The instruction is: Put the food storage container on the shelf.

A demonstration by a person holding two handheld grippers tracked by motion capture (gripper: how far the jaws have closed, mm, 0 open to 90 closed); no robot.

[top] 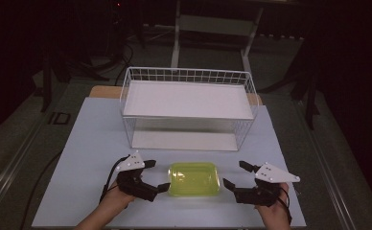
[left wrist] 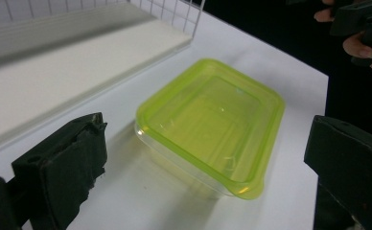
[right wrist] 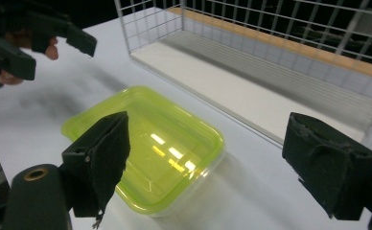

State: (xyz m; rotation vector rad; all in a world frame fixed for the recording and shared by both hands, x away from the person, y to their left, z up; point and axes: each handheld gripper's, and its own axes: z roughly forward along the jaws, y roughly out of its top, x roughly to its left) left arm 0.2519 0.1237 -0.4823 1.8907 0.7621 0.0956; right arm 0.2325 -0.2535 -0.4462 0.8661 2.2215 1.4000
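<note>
High view: the lidded container (top: 194, 178) lies on the table (top: 93, 143) between the left gripper (top: 153, 176) at 9 o'clock and the right gripper (top: 234, 175) at 3, bare tabletop around it, the wire basket (top: 189, 76) at 12. Translucent green, rounded corners, long axis 9-to-3.

Left gripper view: jaws apart, container untouched ahead at 12.

Right gripper view: jaws apart, nothing between them.

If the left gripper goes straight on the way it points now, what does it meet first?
Most likely the green-lidded container: it lies directly ahead between the left gripper's open jaws, which flank its near end without touching it.
</note>
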